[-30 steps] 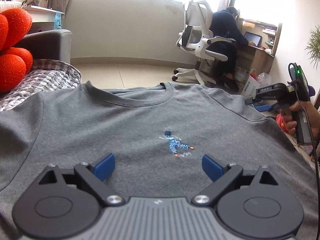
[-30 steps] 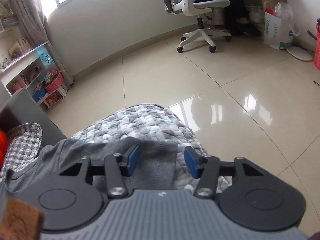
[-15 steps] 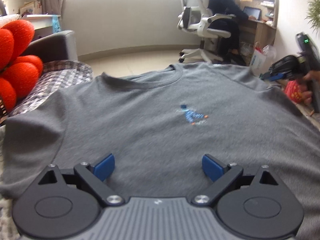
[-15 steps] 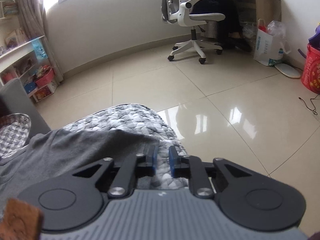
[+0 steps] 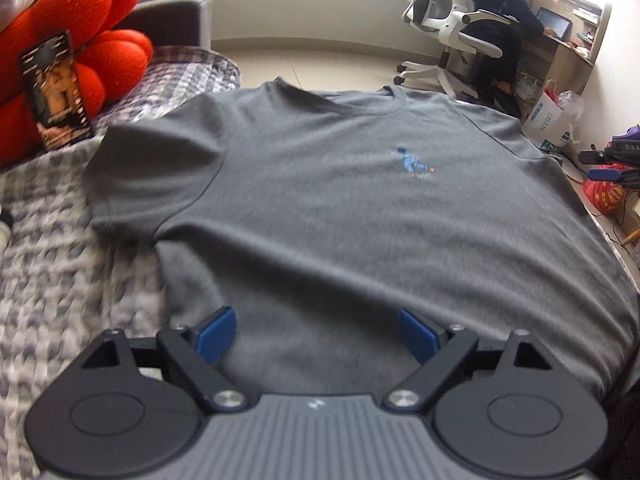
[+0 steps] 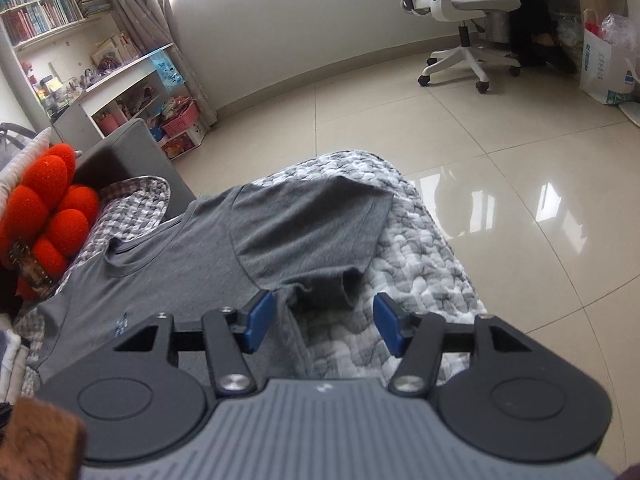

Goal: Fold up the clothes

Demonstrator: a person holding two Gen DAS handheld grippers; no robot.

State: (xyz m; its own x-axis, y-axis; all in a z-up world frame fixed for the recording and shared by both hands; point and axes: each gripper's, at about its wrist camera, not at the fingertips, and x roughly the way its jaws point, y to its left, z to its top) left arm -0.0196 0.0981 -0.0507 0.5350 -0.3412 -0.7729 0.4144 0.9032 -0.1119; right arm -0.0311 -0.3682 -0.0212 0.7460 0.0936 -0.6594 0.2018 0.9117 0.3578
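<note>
Item: grey T-shirt (image 5: 320, 200), laid flat, chest up, on the quilted bed cover (image 5: 60, 280).

Left edge: an orange cushion (image 5: 80, 20) and a phone (image 5: 56, 92) propped against it stood just past the shirt's sleeve; a bare strip of cover lay between them.

Your left gripper (image 5: 316, 334) hung over the lower hem with its jaws wide and closing, pads clear of the cloth, nothing gripped.

Your right gripper (image 6: 324, 326) hung over the other sleeve's edge (image 6: 340, 276) with its jaws opening, cloth between the pads but not pressed.

Right edge: the cover dropped to open tiled floor (image 6: 500, 200); an office chair (image 6: 464, 12) stood well apart.
</note>
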